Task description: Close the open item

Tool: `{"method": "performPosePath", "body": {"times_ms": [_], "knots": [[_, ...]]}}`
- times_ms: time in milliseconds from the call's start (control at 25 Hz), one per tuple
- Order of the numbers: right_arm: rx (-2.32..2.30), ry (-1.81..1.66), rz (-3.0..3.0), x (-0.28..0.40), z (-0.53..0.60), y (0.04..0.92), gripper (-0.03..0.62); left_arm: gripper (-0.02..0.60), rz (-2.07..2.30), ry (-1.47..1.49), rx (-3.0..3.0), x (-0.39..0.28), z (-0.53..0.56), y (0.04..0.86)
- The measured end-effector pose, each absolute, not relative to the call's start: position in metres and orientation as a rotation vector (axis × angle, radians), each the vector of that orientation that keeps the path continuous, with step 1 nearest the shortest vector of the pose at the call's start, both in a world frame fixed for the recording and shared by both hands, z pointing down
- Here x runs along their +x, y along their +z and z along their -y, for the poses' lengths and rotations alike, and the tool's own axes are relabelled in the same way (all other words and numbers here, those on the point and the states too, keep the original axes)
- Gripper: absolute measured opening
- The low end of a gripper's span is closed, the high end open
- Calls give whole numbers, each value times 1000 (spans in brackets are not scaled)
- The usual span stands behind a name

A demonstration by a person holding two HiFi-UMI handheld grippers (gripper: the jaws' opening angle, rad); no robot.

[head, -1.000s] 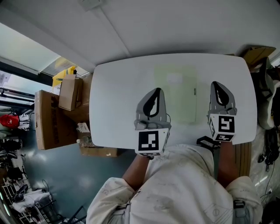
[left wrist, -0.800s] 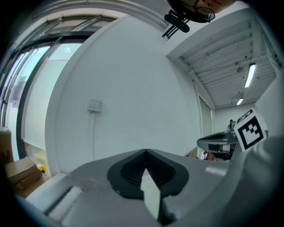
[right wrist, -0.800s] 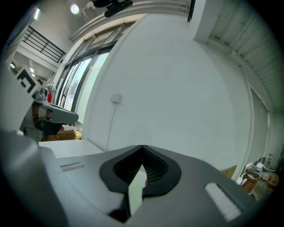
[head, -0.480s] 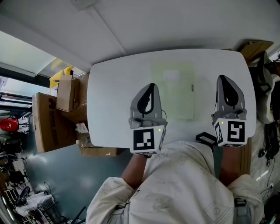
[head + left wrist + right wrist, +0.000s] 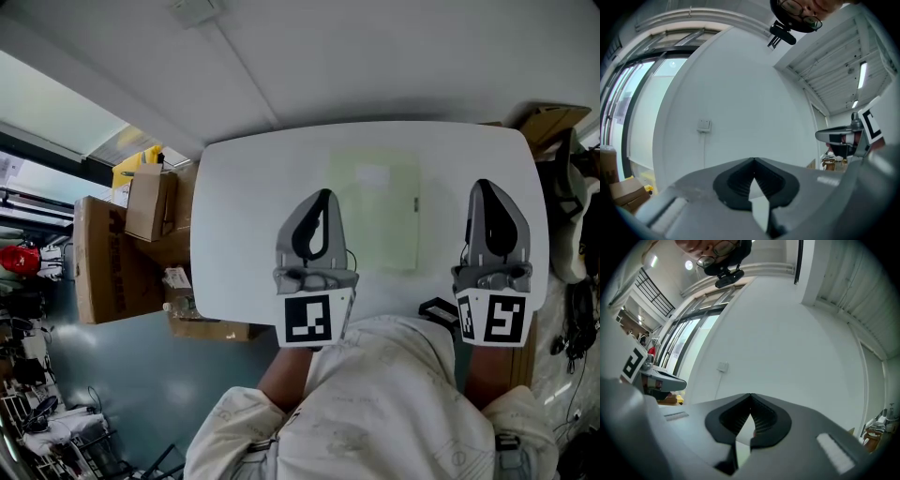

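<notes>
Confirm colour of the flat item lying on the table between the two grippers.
Pale green. The flat item shows best in the head view.

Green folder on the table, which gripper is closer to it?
Left. The left gripper sits at the left edge of the green folder; the right gripper is off to its right, across a gap.

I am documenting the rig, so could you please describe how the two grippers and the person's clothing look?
Both the left gripper and right gripper are grey, tapering shells with black ribbed pads. Each carries a white cube printed with black square markers. The person wears a pale, faintly patterned top.
</notes>
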State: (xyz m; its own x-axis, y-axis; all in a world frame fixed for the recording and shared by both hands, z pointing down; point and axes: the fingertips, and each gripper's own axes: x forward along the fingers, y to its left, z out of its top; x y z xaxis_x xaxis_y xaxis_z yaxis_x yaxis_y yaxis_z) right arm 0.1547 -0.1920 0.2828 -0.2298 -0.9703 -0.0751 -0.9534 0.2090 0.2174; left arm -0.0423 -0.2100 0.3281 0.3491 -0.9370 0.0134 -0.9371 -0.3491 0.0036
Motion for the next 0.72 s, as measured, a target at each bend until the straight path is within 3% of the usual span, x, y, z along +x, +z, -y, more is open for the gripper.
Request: {"method": "performPosePath", "body": {"times_ms": [720], "knots": [[1950, -396, 2455, 145, 177, 282, 2, 2, 1901, -128, 2719, -38, 187, 298]]}}
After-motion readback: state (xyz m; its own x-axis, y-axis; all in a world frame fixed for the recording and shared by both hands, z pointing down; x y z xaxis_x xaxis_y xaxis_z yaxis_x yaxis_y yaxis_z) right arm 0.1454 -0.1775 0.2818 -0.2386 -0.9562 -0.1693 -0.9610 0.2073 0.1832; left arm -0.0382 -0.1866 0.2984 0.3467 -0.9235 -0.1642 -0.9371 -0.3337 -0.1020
